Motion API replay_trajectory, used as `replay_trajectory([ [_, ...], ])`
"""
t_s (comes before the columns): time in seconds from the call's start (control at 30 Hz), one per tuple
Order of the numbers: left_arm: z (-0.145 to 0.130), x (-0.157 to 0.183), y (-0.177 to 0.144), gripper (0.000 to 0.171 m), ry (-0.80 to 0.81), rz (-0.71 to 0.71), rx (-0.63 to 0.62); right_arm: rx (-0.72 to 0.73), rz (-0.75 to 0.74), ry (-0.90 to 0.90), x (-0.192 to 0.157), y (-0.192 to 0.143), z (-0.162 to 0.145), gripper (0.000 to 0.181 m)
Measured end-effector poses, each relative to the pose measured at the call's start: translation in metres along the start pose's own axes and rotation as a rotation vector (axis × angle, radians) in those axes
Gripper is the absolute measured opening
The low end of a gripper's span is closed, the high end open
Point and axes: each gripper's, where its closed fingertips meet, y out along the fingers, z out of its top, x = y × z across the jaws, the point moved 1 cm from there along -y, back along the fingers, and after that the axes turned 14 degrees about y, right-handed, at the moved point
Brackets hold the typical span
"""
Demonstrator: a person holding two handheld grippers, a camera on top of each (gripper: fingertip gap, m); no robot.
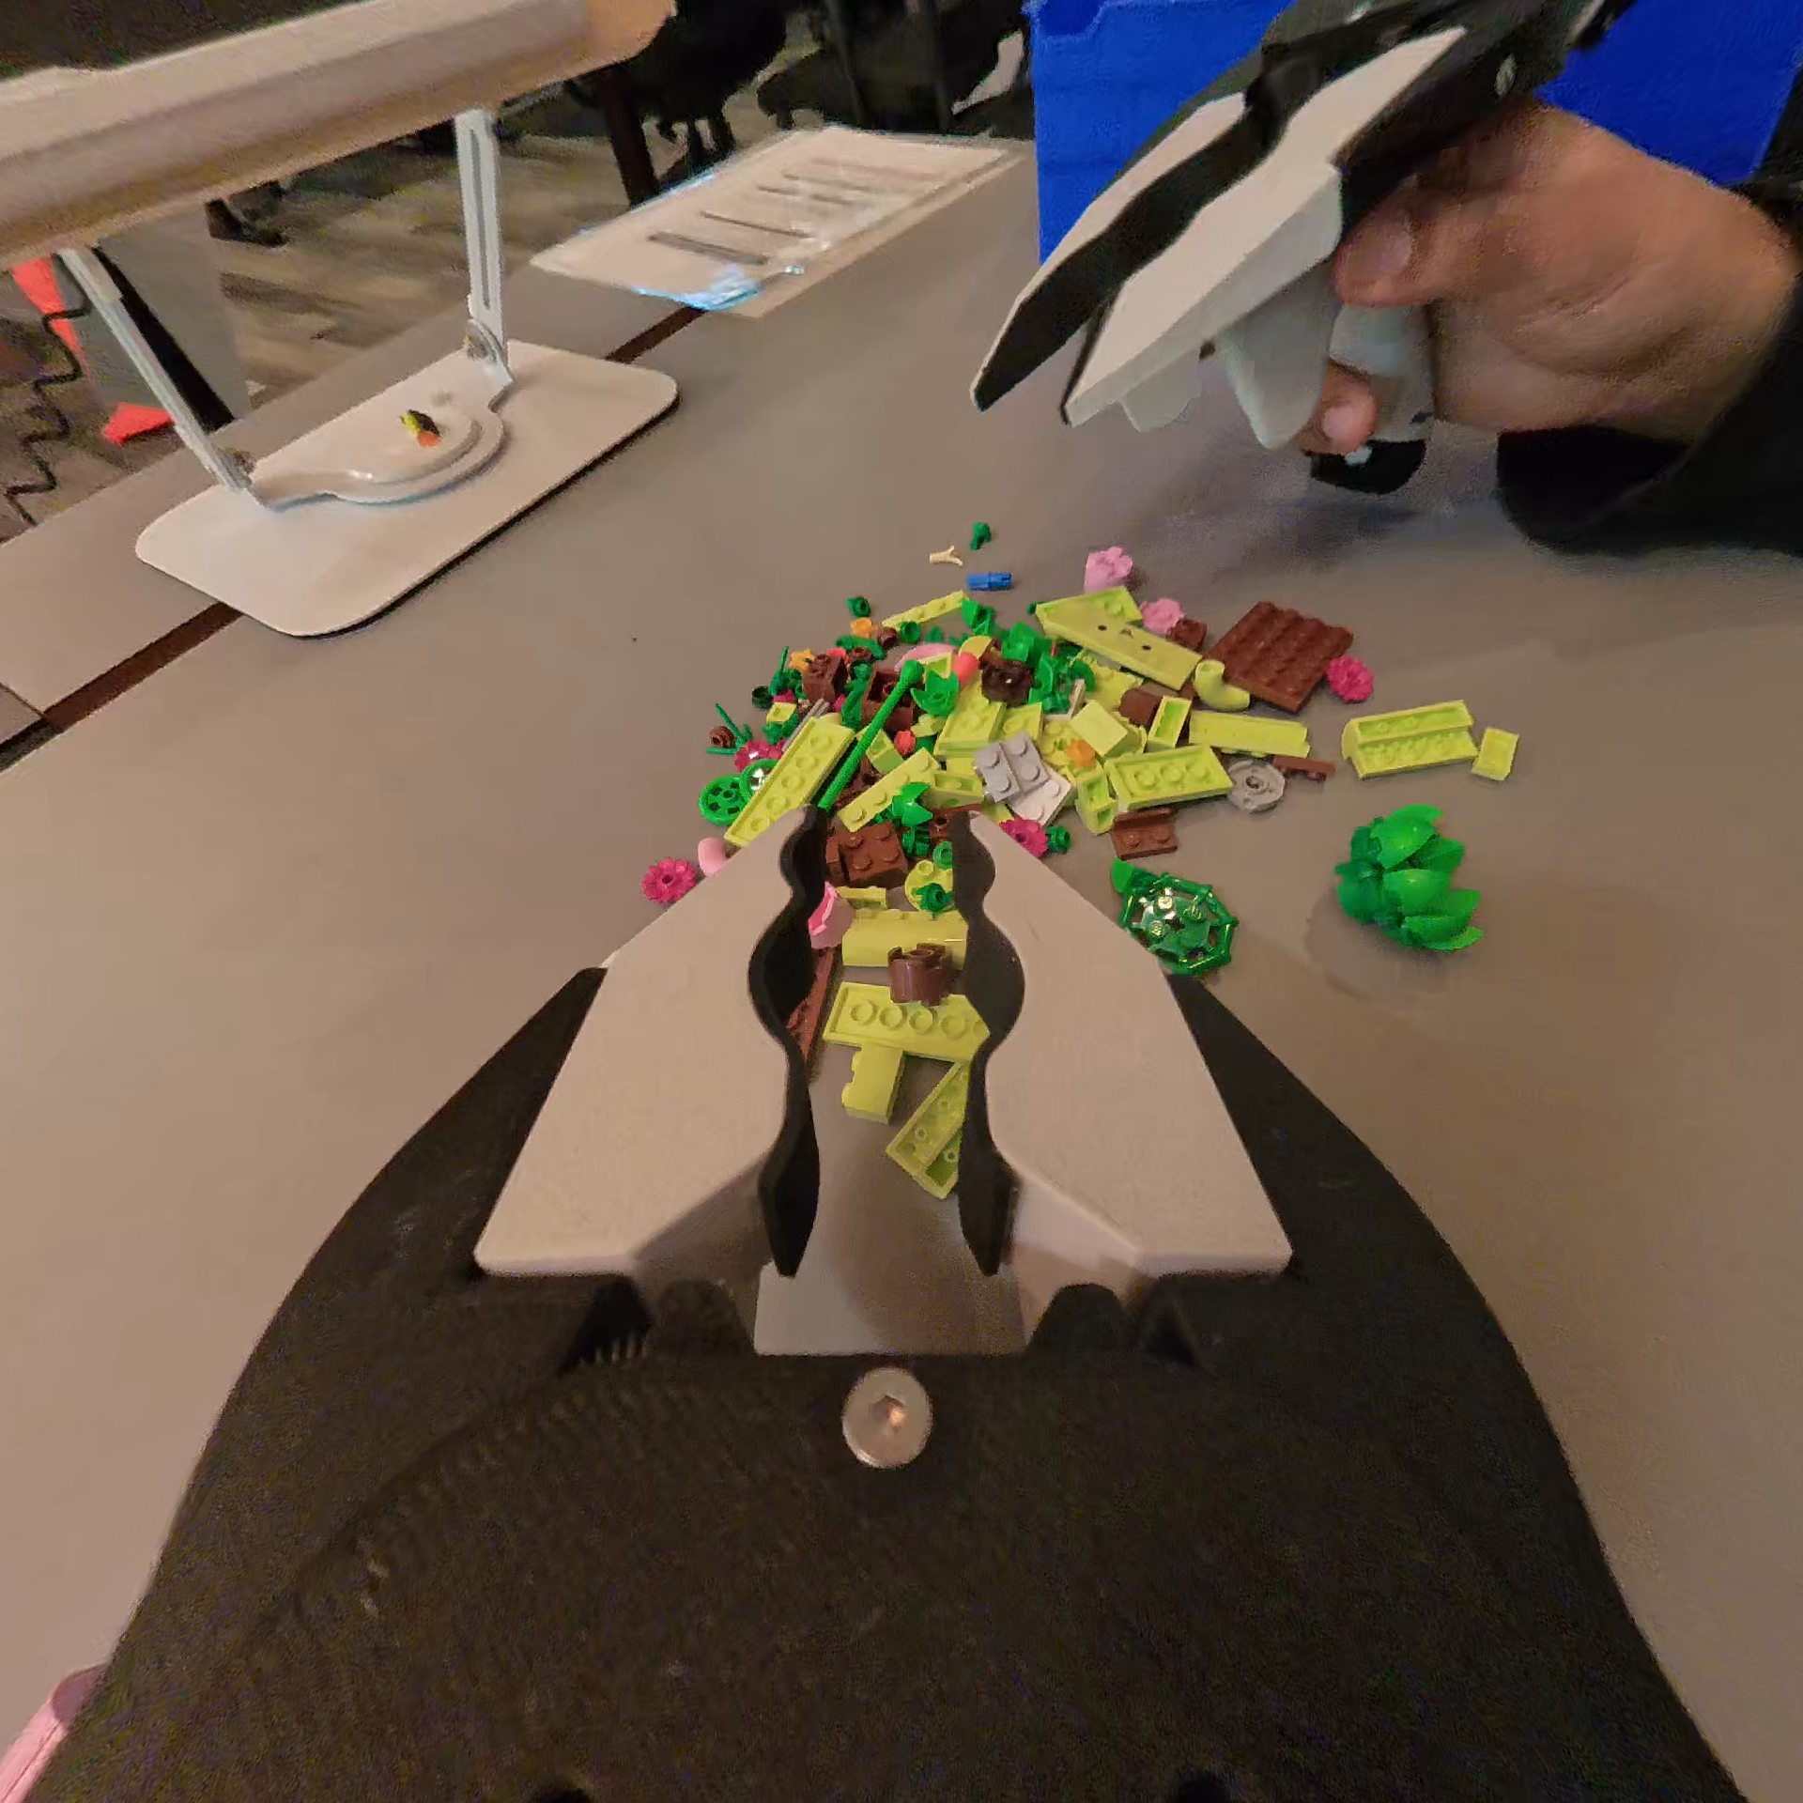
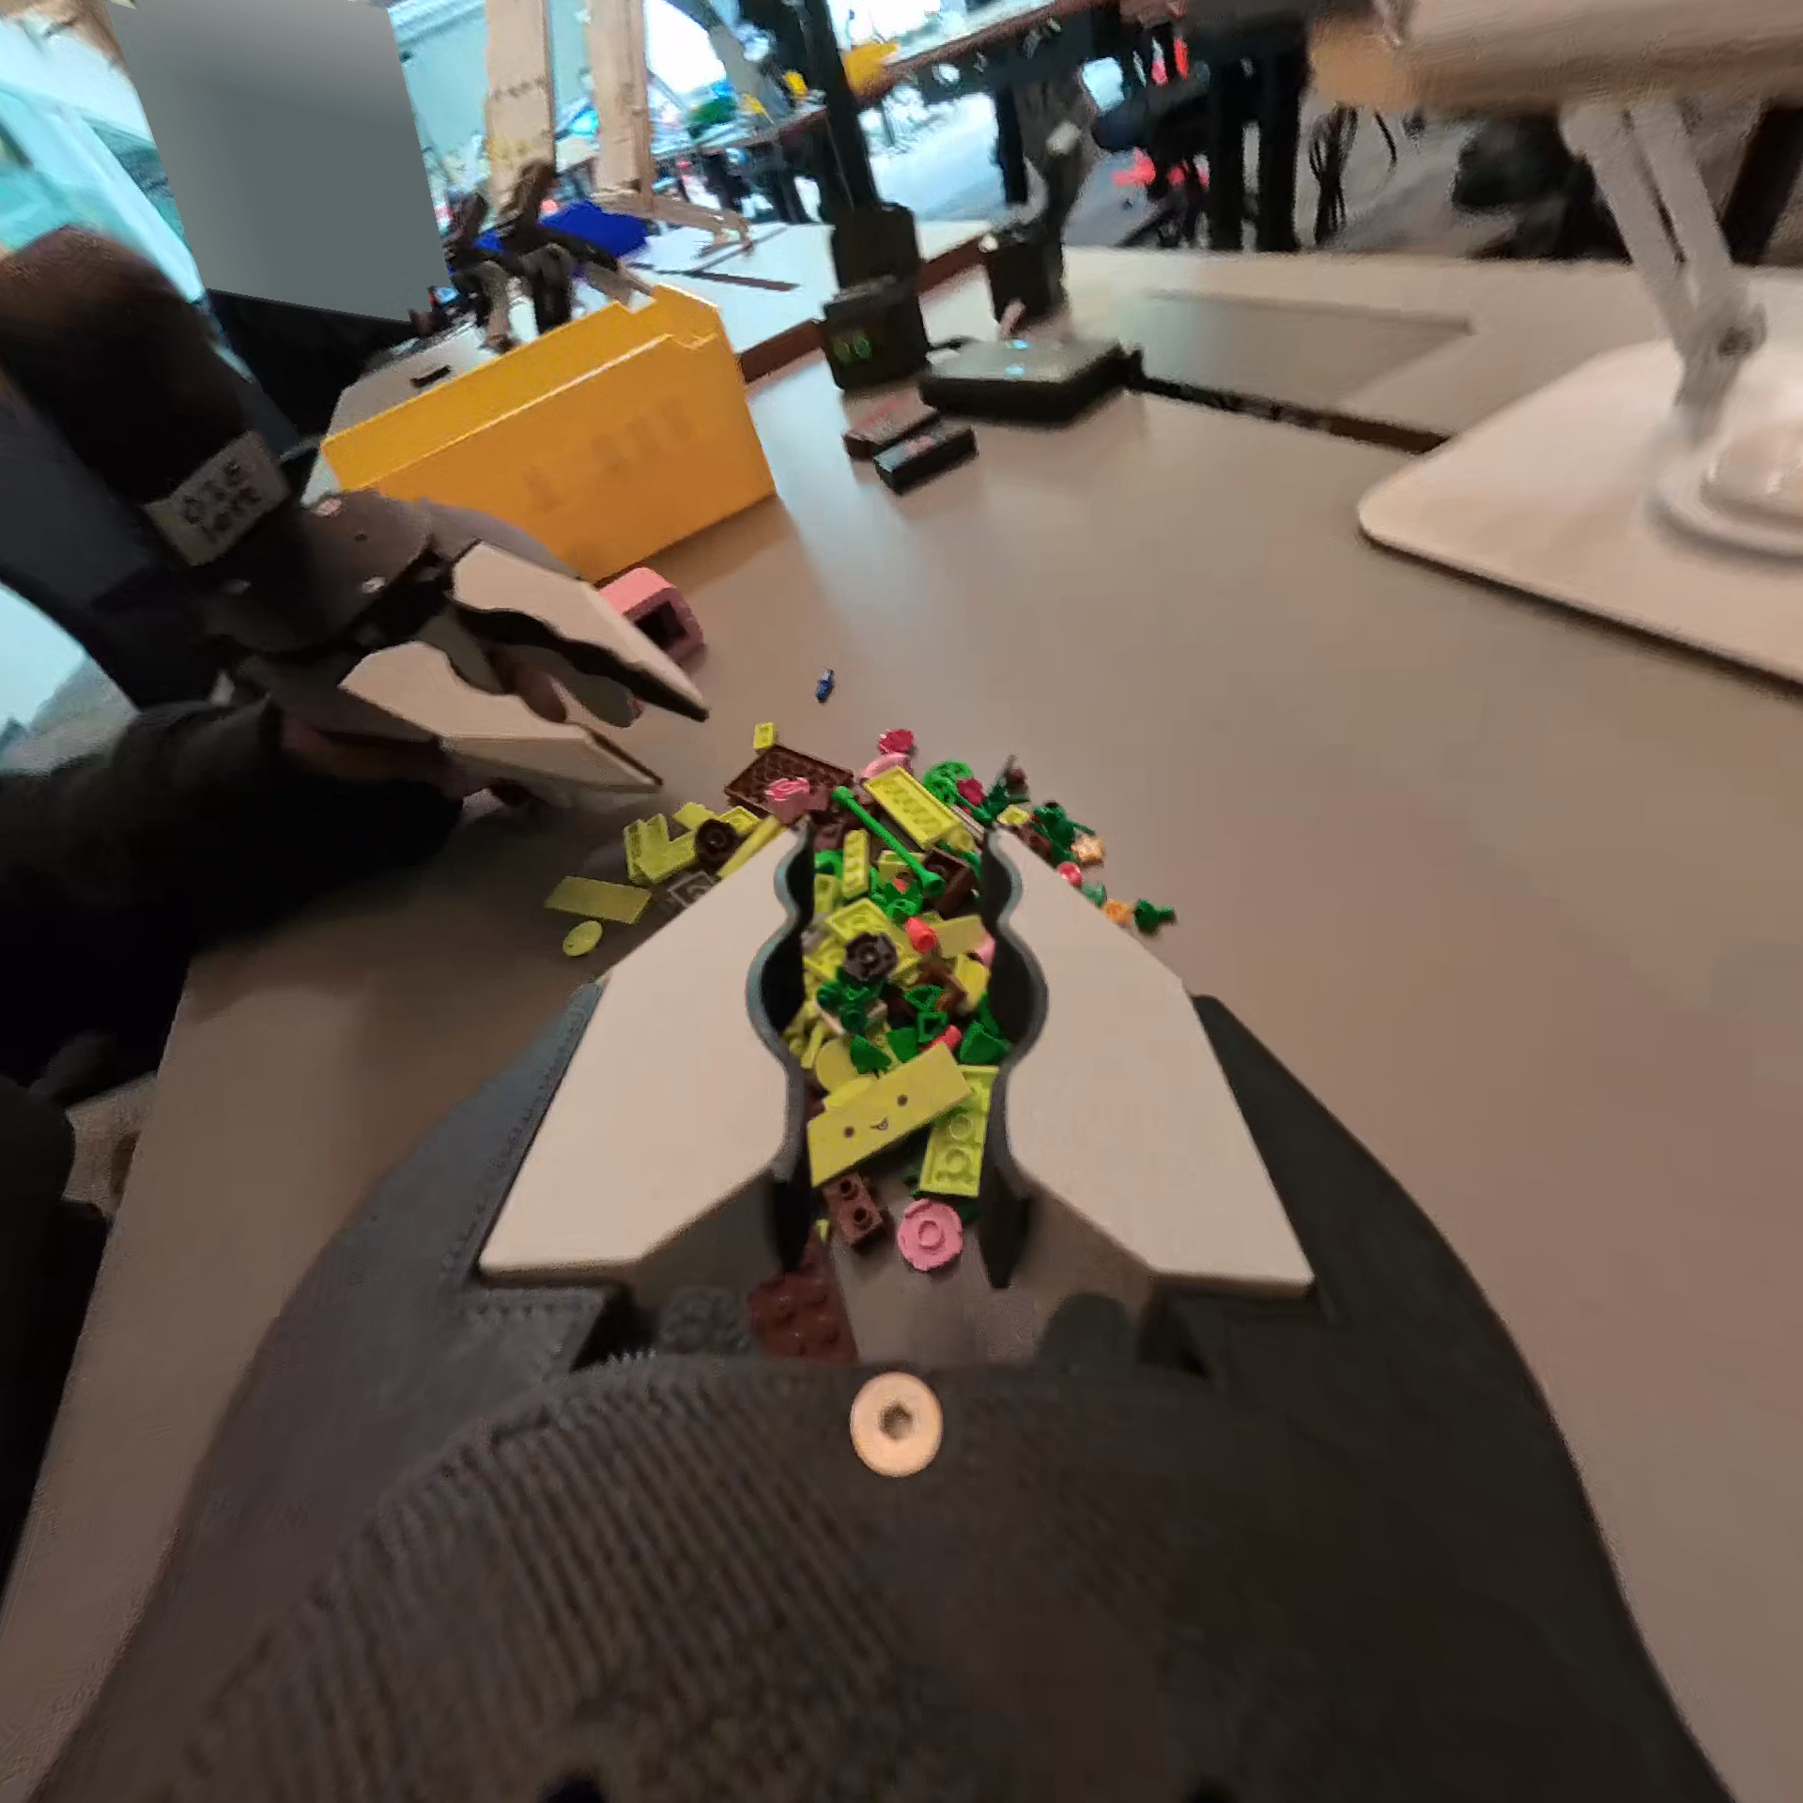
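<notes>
Nearest the left wrist camera: left gripper (image 1: pixel 883 829), fingers parted by a modest gap, holding nothing, tips poised over the near edge of a pile of small toy bricks (image 1: pixel 1015 741) on a grey table (image 1: pixel 390 927)
Seen through its gap: lime-green plates and a small brown round piece (image 1: pixel 919 974), lying loose on the table
Right of the pile: green leafy cluster (image 1: pixel 1410 878) and a translucent green dish piece (image 1: pixel 1176 922), apart from the heap; brown studded plate (image 1: pixel 1280 652) at the far edge
Beyond the pile: right gripper (image 1: pixel 1024 400), held in a hand (image 1: pixel 1561 283), raised clear of the bricks, fingers only slightly parted, empty
Right wrist view: right gripper above the same pile, lime face-printed tile (image 2: pixel 893 1117) and pink round stud (image 2: pixel 929 1234) visible between its fingers
Farther off: white stand base (image 1: pixel 410 488), pink block (image 2: pixel 656 607), yellow bin (image 2: pixel 566 449), blue bin (image 1: pixel 1122 117)
</notes>
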Motion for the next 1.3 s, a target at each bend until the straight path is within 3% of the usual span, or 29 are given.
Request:
replay_trajectory([
  [0.07, 0.005, 0.005, -0.001, 0.024, -0.014, -0.04, 0.03, -0.025, -0.002, -0.124, -0.012, 0.002, -0.003, 0.031],
  [0.17, 0.017, 0.039, -0.006, 0.022, 0.012, -0.246, 0.091, -0.086, -0.048, -0.279, -0.025, 0.01, -0.015, 0.031],
  [0.27, 0.005, 0.061, 0.004, 0.051, 0.067, -0.309, -0.019, -0.12, -0.037, -0.324, -0.035, 0.018, -0.024, 0.031],
  [0.33, -0.006, 0.066, 0.012, 0.06, 0.111, -0.296, -0.116, -0.13, -0.034, -0.325, -0.036, 0.02, -0.027, 0.031],
  [0.57, -0.021, 0.076, 0.021, 0.048, 0.225, -0.283, -0.236, -0.151, -0.018, -0.275, -0.036, 0.024, -0.031, 0.03],
  [0.7, -0.022, 0.078, 0.021, 0.031, 0.223, -0.304, -0.24, -0.144, -0.026, -0.288, -0.037, 0.023, -0.029, 0.03],
  [0.83, -0.02, 0.08, 0.019, 0.027, 0.218, -0.326, -0.223, -0.159, -0.012, -0.278, -0.039, 0.024, -0.032, 0.03],
  [0.93, -0.011, 0.075, 0.015, 0.026, 0.207, -0.297, -0.152, -0.174, 0.031, -0.239, -0.044, 0.023, -0.034, 0.03],
  [1.03, 0.007, 0.058, 0.01, 0.026, 0.228, -0.182, -0.046, -0.179, 0.121, -0.154, -0.055, 0.023, -0.035, 0.031],
  [1.3, 0.047, 0.054, -0.003, 0.025, 0.46, 0.04, 0.119, -0.181, 0.444, 0.372, -0.078, 0.02, -0.03, 0.033],
])
